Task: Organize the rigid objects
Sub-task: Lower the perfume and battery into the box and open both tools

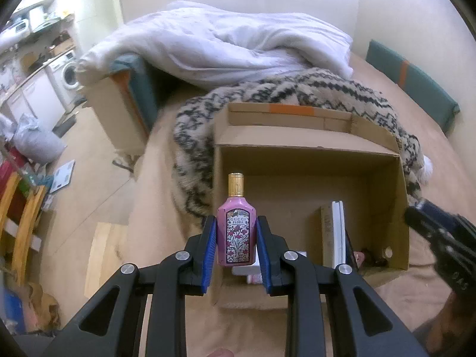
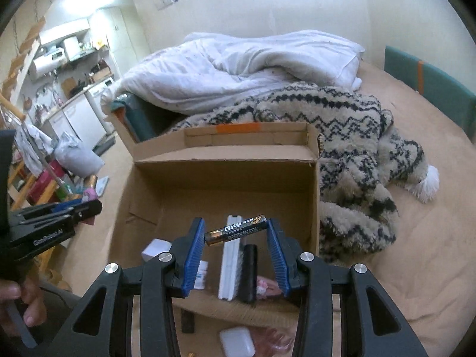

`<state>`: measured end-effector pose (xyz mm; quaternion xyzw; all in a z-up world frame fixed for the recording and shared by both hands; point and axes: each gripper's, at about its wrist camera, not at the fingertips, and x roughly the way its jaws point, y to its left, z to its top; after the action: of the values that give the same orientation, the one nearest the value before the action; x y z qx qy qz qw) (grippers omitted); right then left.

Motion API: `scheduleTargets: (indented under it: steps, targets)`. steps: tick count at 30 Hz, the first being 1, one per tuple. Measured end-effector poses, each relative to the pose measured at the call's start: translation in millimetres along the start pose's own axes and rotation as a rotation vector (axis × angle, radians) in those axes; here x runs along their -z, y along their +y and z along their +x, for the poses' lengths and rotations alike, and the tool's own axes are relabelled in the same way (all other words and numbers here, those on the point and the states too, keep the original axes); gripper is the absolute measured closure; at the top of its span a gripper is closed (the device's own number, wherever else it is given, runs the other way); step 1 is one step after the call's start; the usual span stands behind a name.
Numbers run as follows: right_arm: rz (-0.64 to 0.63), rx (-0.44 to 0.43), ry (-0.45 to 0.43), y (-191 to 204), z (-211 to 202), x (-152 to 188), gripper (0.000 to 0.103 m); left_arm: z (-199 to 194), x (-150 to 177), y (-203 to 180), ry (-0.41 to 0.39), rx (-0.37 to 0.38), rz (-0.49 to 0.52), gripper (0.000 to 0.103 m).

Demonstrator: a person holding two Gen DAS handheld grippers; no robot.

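Observation:
My left gripper [image 1: 236, 239] is shut on a pink perfume bottle [image 1: 237, 232] with a gold cap, held upright above the near left corner of an open cardboard box [image 1: 309, 154]. My right gripper [image 2: 236, 233] is shut on a black and gold battery [image 2: 235, 229], held crosswise over the same box [image 2: 226, 175]. Inside the box stand a white flat item [image 2: 229, 264] and a black one [image 2: 248, 270], with a small white box [image 2: 156, 248] at the left. The left gripper also shows at the left edge of the right wrist view [image 2: 53, 217].
The box sits on a bed beside a patterned wool blanket [image 2: 357, 154] and a white duvet [image 2: 238, 65]. A white earbud case [image 2: 236, 340] and a small black item [image 2: 187, 321] lie in front of the box. Kitchen units and clutter stand at the left.

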<state>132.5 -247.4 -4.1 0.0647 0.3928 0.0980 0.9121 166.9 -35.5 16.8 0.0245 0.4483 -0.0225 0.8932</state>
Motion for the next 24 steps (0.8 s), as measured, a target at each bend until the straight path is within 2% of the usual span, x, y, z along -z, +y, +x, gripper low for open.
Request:
scheduleTargets:
  steps: [7,11,15,18,24]
  targets:
    - [0.022,-0.011,0.126,-2.5,39.4,6.9,0.058,48.3,12.5,-18.2,0.065,0.021,0.058,0.080]
    - [0.017,-0.016,0.192,0.8,50.8,17.0,0.058,70.2,24.5,-17.8,0.135,0.025,0.041,0.080]
    - [0.017,-0.009,0.238,1.9,58.7,22.4,0.058,75.6,27.2,-15.3,0.121,-0.032,0.050,0.080]
    - [0.027,0.005,0.264,-1.0,63.8,24.0,0.058,79.8,28.1,-9.4,0.140,-0.018,0.022,0.080]
    - [0.054,0.019,0.302,-6.5,69.8,28.6,0.058,79.2,29.4,-10.5,0.142,-0.023,0.030,0.080]
